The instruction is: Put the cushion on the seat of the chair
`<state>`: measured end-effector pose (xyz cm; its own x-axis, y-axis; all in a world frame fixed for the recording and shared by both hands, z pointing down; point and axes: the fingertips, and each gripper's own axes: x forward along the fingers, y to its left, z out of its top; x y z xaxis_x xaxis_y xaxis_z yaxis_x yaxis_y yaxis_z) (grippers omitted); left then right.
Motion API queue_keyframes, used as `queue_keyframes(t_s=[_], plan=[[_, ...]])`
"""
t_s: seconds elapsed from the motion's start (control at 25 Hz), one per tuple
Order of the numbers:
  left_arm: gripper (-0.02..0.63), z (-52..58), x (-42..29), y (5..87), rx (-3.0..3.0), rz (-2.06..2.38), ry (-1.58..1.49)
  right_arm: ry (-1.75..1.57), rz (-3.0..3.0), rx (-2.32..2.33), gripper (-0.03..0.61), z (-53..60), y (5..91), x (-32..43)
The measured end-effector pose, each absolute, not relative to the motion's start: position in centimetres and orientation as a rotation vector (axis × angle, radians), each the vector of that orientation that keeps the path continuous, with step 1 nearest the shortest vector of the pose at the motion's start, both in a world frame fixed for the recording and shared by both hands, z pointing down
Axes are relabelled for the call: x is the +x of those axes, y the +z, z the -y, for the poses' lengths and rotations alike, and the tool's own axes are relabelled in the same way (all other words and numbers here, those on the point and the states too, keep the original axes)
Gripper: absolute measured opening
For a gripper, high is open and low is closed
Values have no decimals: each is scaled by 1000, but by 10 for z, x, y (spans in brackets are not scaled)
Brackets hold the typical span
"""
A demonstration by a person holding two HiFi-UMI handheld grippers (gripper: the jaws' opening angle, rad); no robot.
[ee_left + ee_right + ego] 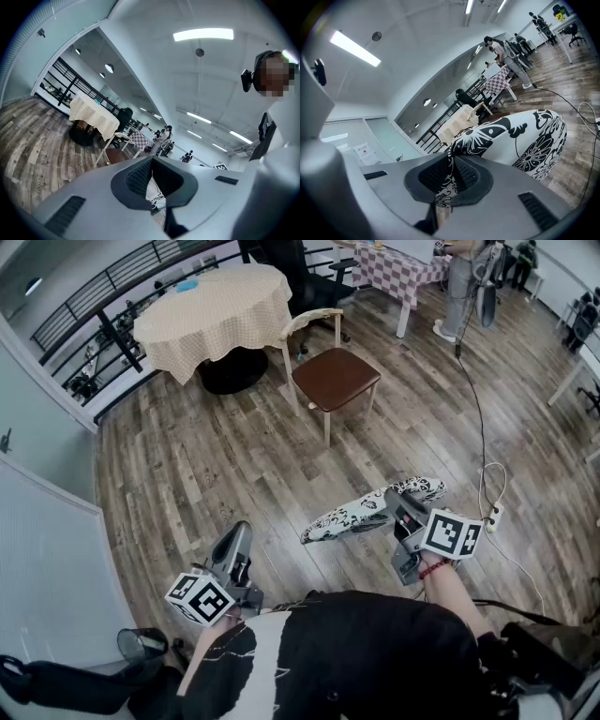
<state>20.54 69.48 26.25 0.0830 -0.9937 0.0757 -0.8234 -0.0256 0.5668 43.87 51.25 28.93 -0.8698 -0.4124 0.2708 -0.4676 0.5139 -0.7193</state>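
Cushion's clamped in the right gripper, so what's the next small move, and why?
Probably carry the cushion forward toward the chair. The right gripper is shut on the cushion's edge and holds it in the air above the wood floor, while the chair stands well ahead, its brown seat bare. It likely can't be set down from here.

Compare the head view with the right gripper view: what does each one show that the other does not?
Only the head view: the left hand-held gripper, the person's black top and the whole brown-seated chair. Only the right gripper view: the long ceiling lamps. Both: the black-and-white floral cushion held at its edge by the shut right hand-held gripper, the wooden plank floor and the round table with cream cloth.
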Motion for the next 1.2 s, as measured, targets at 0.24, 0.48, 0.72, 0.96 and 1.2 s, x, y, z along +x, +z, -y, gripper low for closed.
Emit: queue_keyframes(t_s=[0.24, 0.48, 0.72, 0.96, 1.2], plan=[[15, -690, 211, 264, 1897, 1791, -471, 1285, 2671, 762, 26, -512, 294, 439], [15, -695, 211, 263, 1902, 1793, -451, 1295, 2689, 780, 26, -511, 293, 440], [15, -702, 209, 269, 1894, 1791, -421, 1298, 2710, 781, 26, -509, 294, 441], [15, -676, 207, 287, 1907, 1732, -415, 1310, 2659, 776, 26, -509, 313, 440], [15, -608, 173, 296, 1963, 1649, -405, 1298, 2609, 841, 26, -492, 321, 410]])
